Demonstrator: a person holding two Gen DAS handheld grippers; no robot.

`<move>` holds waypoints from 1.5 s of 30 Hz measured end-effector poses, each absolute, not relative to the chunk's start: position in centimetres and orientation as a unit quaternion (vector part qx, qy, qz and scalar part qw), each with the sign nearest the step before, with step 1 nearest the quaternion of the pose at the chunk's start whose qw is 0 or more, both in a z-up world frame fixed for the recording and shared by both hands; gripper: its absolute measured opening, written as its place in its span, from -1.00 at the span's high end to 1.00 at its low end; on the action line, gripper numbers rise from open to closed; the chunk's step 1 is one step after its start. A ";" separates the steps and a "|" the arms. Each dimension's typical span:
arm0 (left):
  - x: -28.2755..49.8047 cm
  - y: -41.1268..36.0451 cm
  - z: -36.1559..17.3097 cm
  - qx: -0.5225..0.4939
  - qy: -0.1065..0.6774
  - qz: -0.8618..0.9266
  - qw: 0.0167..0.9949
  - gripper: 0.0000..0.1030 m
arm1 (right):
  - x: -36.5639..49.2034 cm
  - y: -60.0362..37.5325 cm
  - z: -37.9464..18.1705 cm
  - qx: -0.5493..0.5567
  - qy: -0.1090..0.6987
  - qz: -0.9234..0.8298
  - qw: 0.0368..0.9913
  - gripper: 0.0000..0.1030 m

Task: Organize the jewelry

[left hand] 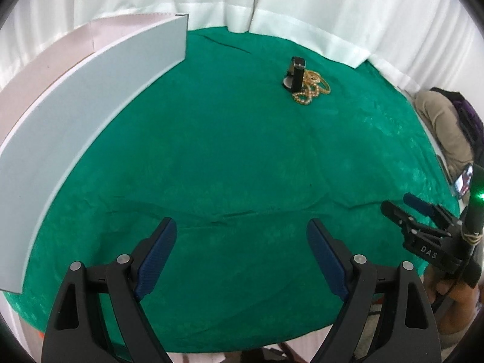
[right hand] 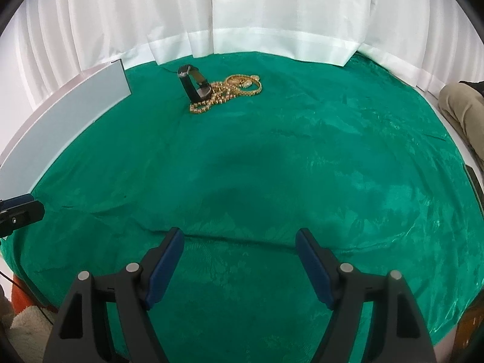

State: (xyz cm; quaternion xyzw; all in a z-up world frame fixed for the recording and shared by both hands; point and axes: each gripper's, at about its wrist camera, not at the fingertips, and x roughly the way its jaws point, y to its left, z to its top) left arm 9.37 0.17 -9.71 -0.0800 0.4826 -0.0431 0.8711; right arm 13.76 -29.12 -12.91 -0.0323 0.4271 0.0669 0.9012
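Your left tool [left hand: 241, 229]: jaws wide apart, nothing btwn the blue pads, hovering over bare green cloth [left hand: 242, 157] near the front edge of the counter. Your right tool [right hand: 240, 239]: also spread open, empty, angled down over the cloth's near-centre; a crease runs across the cloth just ahead of its tips.

Jewelry: one pile toward the far side of the counter, well apart from both tools. Gold bead necklace [right hand: 208, 101] lies in loose coils; gold bangles [right hand: 245, 86] overlap it on the far-right side of the pile. Black watch [right hand: 193, 86] touches the necklace on the pile's left; strap looped, standing up off the cloth, face not readable. In left wrist view the same group appears as watch [left hand: 295, 74] w/ gold pile [left hand: 313, 87] to its right.

White box [left hand: 99, 90]: long, at the left edge of the counter, lid raised behind it w/ pale pinkish inner face; interior not visible. Well apart from the jewelry.

White curtain [right hand: 242, 15] behind the counter. Your right tool also shows at the right edge of left wrist view [left hand: 402, 208], held in a hand [left hand: 453, 293].
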 end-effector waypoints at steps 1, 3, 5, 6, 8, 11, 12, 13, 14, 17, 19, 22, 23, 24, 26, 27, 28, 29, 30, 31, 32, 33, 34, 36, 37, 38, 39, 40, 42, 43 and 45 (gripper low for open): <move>9.4 0.1 -9.7 -0.080 0.484 -0.043 0.871 -0.72 | 13.7 -29.1 -13.0 -0.031 0.429 0.068 0.900 -0.51; 9.6 0.1 -9.8 -0.080 0.484 -0.042 0.870 -0.72 | 13.5 -28.9 -13.1 -0.032 0.431 0.071 0.899 -0.51; 9.6 0.0 -9.8 -0.080 0.485 -0.043 0.870 -0.72 | 13.4 -28.9 -13.0 -0.034 0.432 0.074 0.898 -0.51; 9.6 -0.1 -9.9 -0.080 0.486 -0.043 0.870 -0.72 | 13.3 -28.8 -12.9 -0.035 0.433 0.075 0.898 -0.51; 9.7 -0.2 -10.0 -0.079 0.488 -0.043 0.868 -0.72 | 13.2 -28.8 -12.8 -0.037 0.435 0.076 0.897 -0.51; 9.8 -0.1 -10.2 -0.080 0.492 -0.042 0.866 -0.72 | 13.2 -28.7 -12.6 -0.039 0.436 0.077 0.896 -0.51; 9.8 -0.1 -10.3 -0.080 0.494 -0.041 0.865 -0.72 | 13.2 -28.7 -12.6 -0.040 0.436 0.077 0.896 -0.51; 9.8 0.0 -10.4 -0.081 0.495 -0.041 0.864 -0.72 | 13.2 -28.7 -12.6 -0.040 0.437 0.077 0.896 -0.51; 9.8 0.0 -10.4 -0.082 0.495 -0.040 0.864 -0.72 | 13.2 -28.7 -12.6 -0.040 0.438 0.077 0.895 -0.51; 9.8 0.1 -10.4 -0.083 0.495 -0.039 0.864 -0.72 | 13.2 -28.6 -12.7 -0.038 0.440 0.078 0.894 -0.51; 9.8 0.1 -10.4 -0.083 0.495 -0.038 0.864 -0.72 | 13.2 -28.6 -12.6 -0.039 0.440 0.080 0.894 -0.51; 9.6 0.0 -10.5 -0.084 0.495 -0.037 0.864 -0.72 | 13.1 -28.5 -12.6 -0.039 0.440 0.081 0.893 -0.51; 9.6 0.0 -10.6 -0.084 0.495 -0.037 0.864 -0.72 | 13.0 -28.5 -12.5 -0.038 0.441 0.081 0.893 -0.51; 9.6 0.0 -10.6 -0.084 0.496 -0.037 0.864 -0.72 | 13.0 -28.5 -12.4 -0.037 0.440 0.082 0.893 -0.51; 9.6 0.0 -10.6 -0.085 0.496 -0.037 0.863 -0.72 | 12.9 -28.5 -12.3 -0.037 0.440 0.083 0.894 -0.51; 9.6 0.0 -10.6 -0.086 0.496 -0.037 0.863 -0.72 | 12.9 -28.6 -12.3 -0.037 0.439 0.084 0.894 -0.51; 9.7 0.0 -10.5 -0.087 0.496 -0.037 0.863 -0.72 | 12.9 -28.6 -12.3 -0.037 0.439 0.084 0.894 -0.51; 9.8 0.0 -10.4 -0.087 0.495 -0.038 0.864 -0.72 | 12.8 -28.6 -12.3 -0.037 0.439 0.084 0.894 -0.51; 9.9 0.0 -10.4 -0.086 0.494 -0.038 0.864 -0.72 | 12.8 -28.6 -12.3 -0.036 0.439 0.083 0.894 -0.51; 9.9 0.0 -10.4 -0.086 0.493 -0.038 0.865 -0.72 | 12.8 -28.7 -12.3 -0.035 0.438 0.083 0.894 -0.51; 10.0 0.0 -10.2 -0.085 0.492 -0.039 0.866 -0.72 | 12.8 -28.8 -12.3 -0.034 0.438 0.083 0.894 -0.51; 10.1 0.0 -10.2 -0.084 0.492 -0.040 0.866 -0.72 | 12.7 -28.9 -12.2 -0.033 0.438 0.082 0.895 -0.51; 10.3 0.0 -10.1 -0.084 0.492 -0.042 0.865 -0.72 | 12.7 -29.0 -12.2 -0.032 0.437 0.082 0.895 -0.51; 10.8 -0.2 -9.8 -0.085 0.494 -0.050 0.864 -0.72 | 12.6 -29.2 -12.0 -0.029 0.433 0.081 0.897 -0.51; 11.1 -0.2 -9.5 -0.085 0.494 -0.055 0.864 -0.72 | 12.5 -29.3 -11.9 -0.028 0.432 0.080 0.898 -0.51; 11.5 -0.4 -9.2 -0.084 0.492 -0.060 0.864 -0.72 | 12.5 -29.4 -11.8 -0.025 0.430 0.080 0.899 -0.51; 11.8 -0.7 -8.9 -0.083 0.492 -0.063 0.864 -0.72 | 12.5 -29.6 -11.9 -0.022 0.430 0.079 0.899 -0.51; 12.1 -1.0 -8.6 -0.082 0.491 -0.069 0.864 -0.72 | 12.5 -29.7 -11.9 -0.021 0.431 0.079 0.899 -0.51; 13.1 -1.8 -7.9 -0.081 0.491 -0.086 0.863 -0.72 | 12.6 -29.9 -12.1 -0.017 0.433 0.078 0.898 -0.51; 13.8 -2.3 -7.6 -0.080 0.491 -0.096 0.862 -0.72 | 12.6 -30.1 -12.1 -0.016 0.434 0.078 0.898 -0.51; 15.3 -3.2 -6.9 -0.080 0.488 -0.120 0.861 -0.72 | 12.5 -30.3 -12.0 -0.014 0.432 0.078 0.898 -0.51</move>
